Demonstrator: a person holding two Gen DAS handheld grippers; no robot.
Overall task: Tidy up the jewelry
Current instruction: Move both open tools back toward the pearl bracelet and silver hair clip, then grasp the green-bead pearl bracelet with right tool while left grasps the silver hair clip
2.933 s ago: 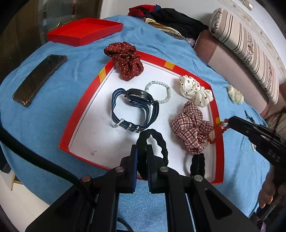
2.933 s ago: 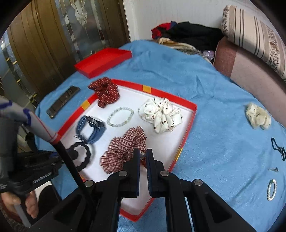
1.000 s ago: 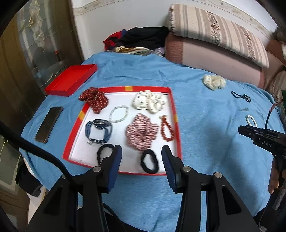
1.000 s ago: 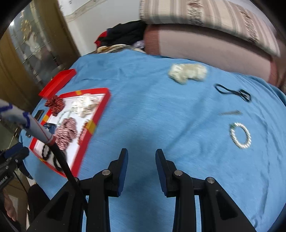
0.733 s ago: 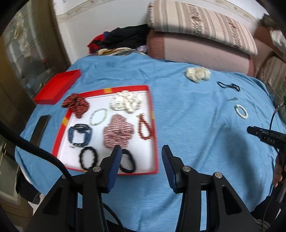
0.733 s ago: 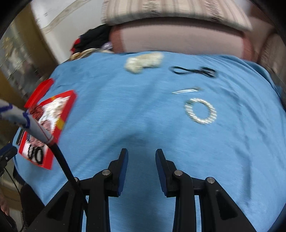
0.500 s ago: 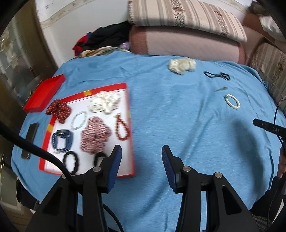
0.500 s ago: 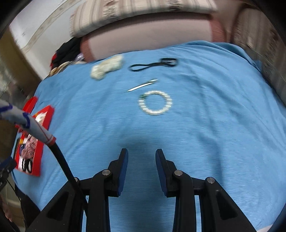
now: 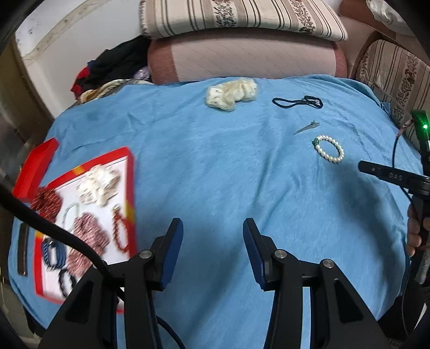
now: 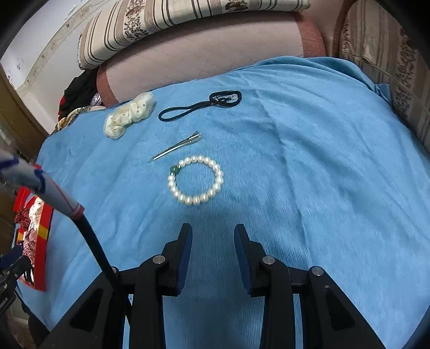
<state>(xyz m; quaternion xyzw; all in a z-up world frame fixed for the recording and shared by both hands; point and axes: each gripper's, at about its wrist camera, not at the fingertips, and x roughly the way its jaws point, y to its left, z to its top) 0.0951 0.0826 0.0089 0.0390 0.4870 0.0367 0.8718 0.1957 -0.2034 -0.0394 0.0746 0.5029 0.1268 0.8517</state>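
A white pearl bracelet (image 10: 195, 180) with one green bead lies on the blue cloth (image 10: 309, 171) just ahead of my right gripper (image 10: 212, 231), whose jaws are opening with nothing between them. Beyond it lie a metal hair clip (image 10: 177, 146), a black hair tie (image 10: 200, 105) and a cream scrunchie (image 10: 129, 114). In the left wrist view the pearl bracelet (image 9: 329, 148) sits far right, and my left gripper (image 9: 213, 225) hangs open and empty over bare cloth. The red-rimmed tray (image 9: 131, 188) at left holds scrunchies, bracelets, a watch and black hair ties.
Striped cushions (image 9: 242, 16) and a pink bolster (image 9: 242, 59) line the back edge. A pile of clothes (image 9: 113, 67) lies at back left. A red lid (image 9: 35, 163) and a dark phone (image 9: 22, 252) lie left of the tray. A hand (image 9: 415, 236) holds the right tool.
Both grippers have swung right, away from the tray, and dropped lower. The pearl bracelet has come close in front of the right gripper. Both had shut jaws at the tray earlier; now they stand open.
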